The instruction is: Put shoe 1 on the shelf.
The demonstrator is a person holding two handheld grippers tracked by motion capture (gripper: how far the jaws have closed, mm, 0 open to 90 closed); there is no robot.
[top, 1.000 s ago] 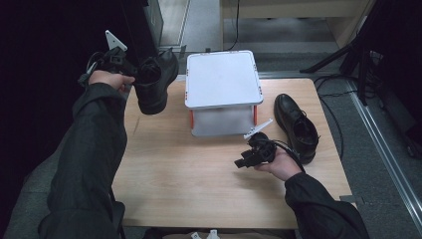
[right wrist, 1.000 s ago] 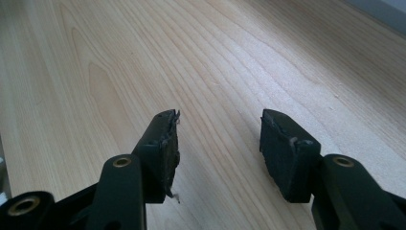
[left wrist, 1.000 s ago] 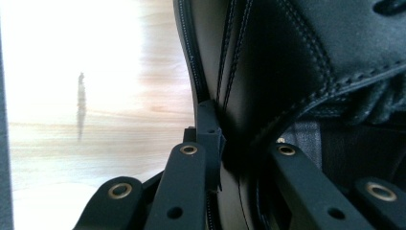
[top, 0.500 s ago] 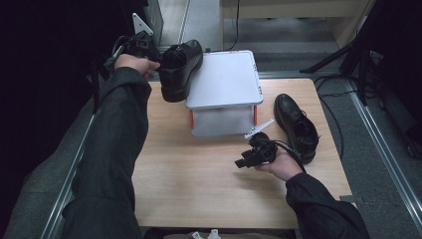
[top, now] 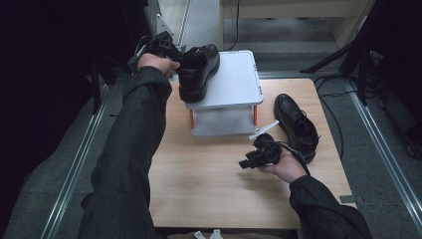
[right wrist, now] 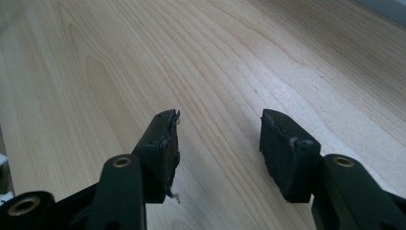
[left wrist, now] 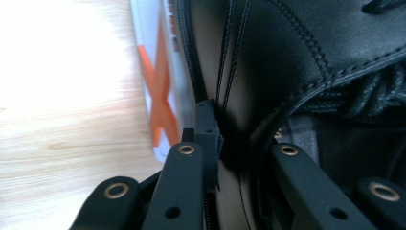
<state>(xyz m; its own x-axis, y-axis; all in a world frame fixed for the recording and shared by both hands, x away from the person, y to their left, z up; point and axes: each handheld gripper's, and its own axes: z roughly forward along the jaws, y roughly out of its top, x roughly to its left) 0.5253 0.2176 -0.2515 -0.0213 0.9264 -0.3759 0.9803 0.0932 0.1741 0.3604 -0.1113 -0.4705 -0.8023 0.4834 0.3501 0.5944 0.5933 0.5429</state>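
Note:
A black leather shoe (top: 198, 72) rests tilted on the left part of the lid of a white box (top: 234, 87), toe toward me. My left gripper (top: 171, 54) is shut on the shoe's heel collar. In the left gripper view one jaw lies outside the shoe (left wrist: 311, 57) wall and the other inside the opening, left gripper (left wrist: 239, 143). The second black shoe (top: 297, 127) lies on the wooden table to the right of the box. My right gripper (top: 247, 163) hovers low over the table, open, right gripper (right wrist: 218, 136) with nothing between its pads.
The white box has orange marks on its side (left wrist: 160, 96) and stands at the table's far middle. Bare wood (top: 209, 194) lies in front of it. Metal floor rails (top: 74, 169) run along both sides of the table, and a stand with cables (top: 348, 55) is at the far right.
My left hand has carried the shoe rightward from beyond the table's left side onto the white box's lid. The right hand and the second shoe have kept still.

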